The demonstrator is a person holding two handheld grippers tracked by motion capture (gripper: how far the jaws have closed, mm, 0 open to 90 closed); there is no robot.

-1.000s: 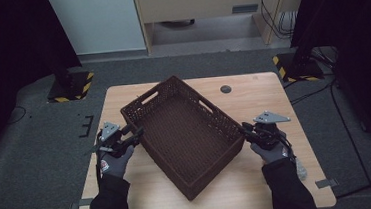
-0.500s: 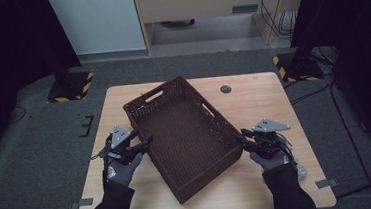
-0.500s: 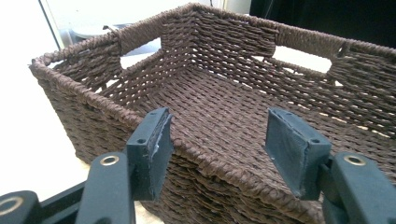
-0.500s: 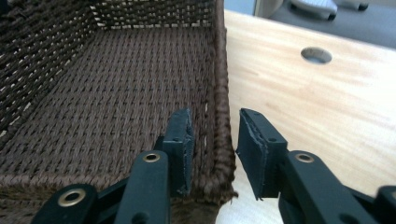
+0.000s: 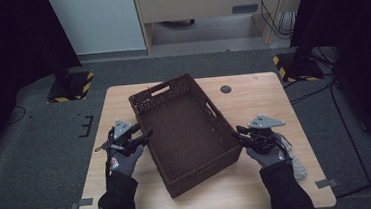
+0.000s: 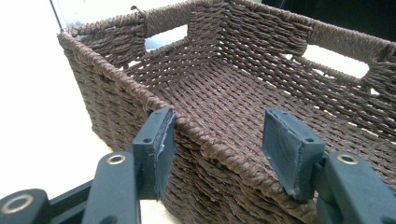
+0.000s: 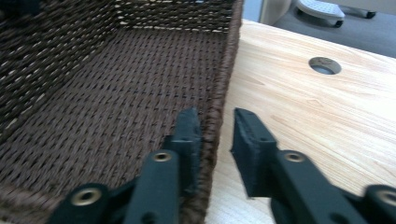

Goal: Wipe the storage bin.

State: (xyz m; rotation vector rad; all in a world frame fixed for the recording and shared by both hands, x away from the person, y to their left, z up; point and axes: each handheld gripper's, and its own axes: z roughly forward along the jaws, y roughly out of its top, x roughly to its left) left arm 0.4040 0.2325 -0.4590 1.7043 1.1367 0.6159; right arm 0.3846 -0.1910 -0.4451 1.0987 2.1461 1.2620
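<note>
A dark brown woven basket (image 5: 209, 107) with cut-out handles stands empty and slanted on the wooden table (image 5: 263, 103). My left gripper (image 5: 145, 135) is at its left long wall. In the left gripper view this gripper (image 6: 224, 144) is open wide, with its jaws astride the basket's rim (image 6: 205, 135), one pad outside and one inside. My right gripper (image 5: 239, 132) is at the right long wall near the front corner. It (image 7: 217, 135) stands open by a narrow gap astride the rim (image 7: 219, 93), with the inner pad against the weave and the outer pad just clear of it.
A round cable hole (image 5: 226, 89) is in the table behind the basket, also visible ahead of the right jaws (image 7: 324, 65). Bare wood lies on both sides of the basket. Stands with yellow-black bases (image 5: 69, 88) sit on the floor beyond the table.
The basket has turned slightly and sits a little squarer to me. Both grippers stay at its long walls and have closed in a little.
</note>
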